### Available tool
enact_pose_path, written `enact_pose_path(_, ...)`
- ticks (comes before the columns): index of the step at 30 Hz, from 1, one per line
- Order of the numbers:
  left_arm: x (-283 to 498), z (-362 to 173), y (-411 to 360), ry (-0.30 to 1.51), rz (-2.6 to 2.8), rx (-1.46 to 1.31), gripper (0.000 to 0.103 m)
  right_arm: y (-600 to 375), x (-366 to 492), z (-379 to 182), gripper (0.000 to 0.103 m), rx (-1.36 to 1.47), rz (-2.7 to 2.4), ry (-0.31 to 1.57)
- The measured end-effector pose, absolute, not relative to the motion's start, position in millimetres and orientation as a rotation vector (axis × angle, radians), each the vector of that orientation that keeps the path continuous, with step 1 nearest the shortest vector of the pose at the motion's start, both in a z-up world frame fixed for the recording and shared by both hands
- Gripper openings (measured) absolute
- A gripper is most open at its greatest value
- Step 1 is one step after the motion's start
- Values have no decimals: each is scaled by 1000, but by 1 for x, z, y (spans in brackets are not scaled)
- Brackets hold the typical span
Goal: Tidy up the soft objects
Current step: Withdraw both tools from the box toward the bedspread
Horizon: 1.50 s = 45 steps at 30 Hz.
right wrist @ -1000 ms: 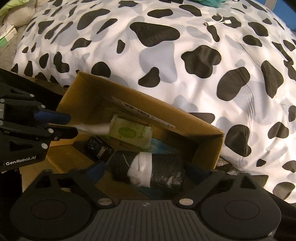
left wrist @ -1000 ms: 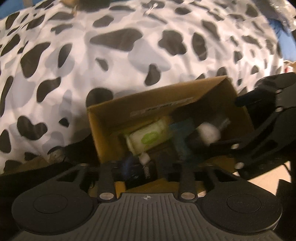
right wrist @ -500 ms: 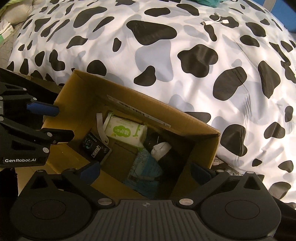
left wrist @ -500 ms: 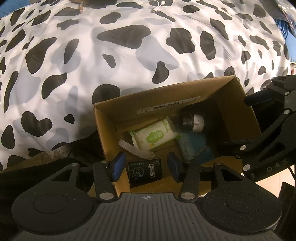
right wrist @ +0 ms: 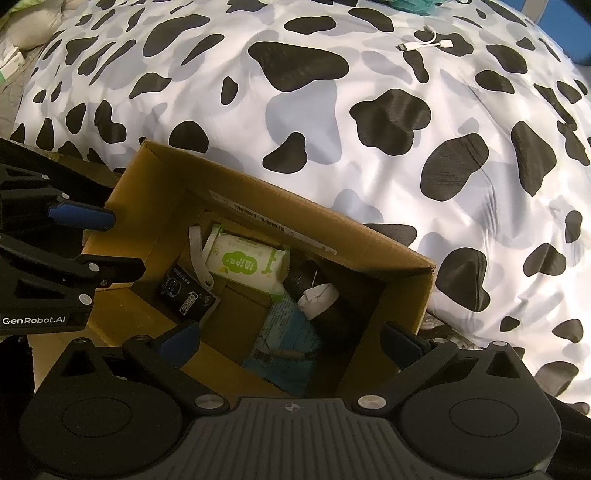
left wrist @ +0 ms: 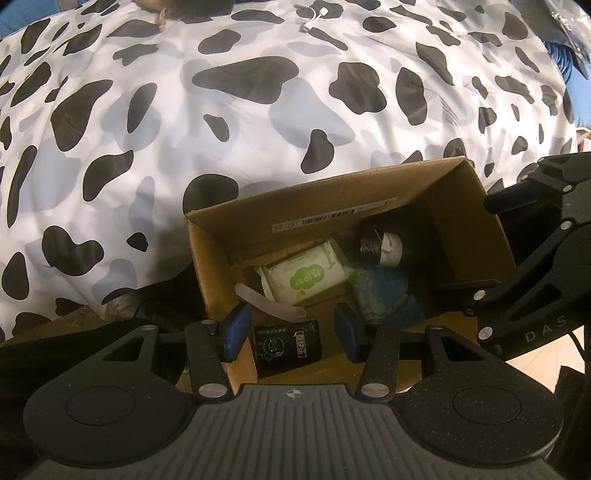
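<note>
Box: open cardboard box [left wrist: 207, 266] [right wrist: 406, 273] at the edge of a cow-print quilt [left wrist: 155, 122] [right wrist: 388, 122], a barcode label on its far inner wall
Wipes: white-and-green wipes pack [left wrist: 304, 275] [right wrist: 245, 262] lies flat on the box floor, near the far wall
Strip: a pale strip [left wrist: 269, 304] [right wrist: 197, 254] lies just beside the wipes, one end reaching toward the black pack
Black pack: small black pack [left wrist: 288, 347] [right wrist: 186, 293] with white print, on the box floor at the near side; in the left view it shows between the left fingers but lower down, not touched
Blue pack: bluish pack [left wrist: 384, 295] [right wrist: 286, 336] on the floor, next to the wipes and under the roll
Roll: dark roll with a white band [left wrist: 380, 245] [right wrist: 319, 295], leaning in the box corner, its end against the blue pack
Left gripper: [left wrist: 291, 332] hangs over the box's near side, pointing steeply down; blue fingers [left wrist: 234, 328] stand apart, nothing pressed between them; also seen from the right view at the left edge [right wrist: 96, 240]
Right gripper: [right wrist: 291, 338] above the box, pointing down, fingers [right wrist: 181, 338] spread wide and empty, one over each side of the box
Cable: short white cable [right wrist: 424, 42] [left wrist: 312, 20] on the quilt, well apart from the box
</note>
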<state>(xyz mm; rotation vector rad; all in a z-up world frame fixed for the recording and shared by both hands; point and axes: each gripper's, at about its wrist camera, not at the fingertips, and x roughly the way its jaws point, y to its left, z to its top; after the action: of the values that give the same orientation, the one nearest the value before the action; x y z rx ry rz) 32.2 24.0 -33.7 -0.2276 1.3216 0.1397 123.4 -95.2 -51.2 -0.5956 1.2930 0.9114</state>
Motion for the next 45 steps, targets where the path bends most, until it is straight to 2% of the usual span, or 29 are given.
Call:
enact_pose_path(36,35,-8,27,1158,194,-204,49,-112,148,-29,103,-451,763,1183)
enact_pose_path(45,35,-4,44,1132,242,-304,49,-124,163,-18,103,-375,693,1127)
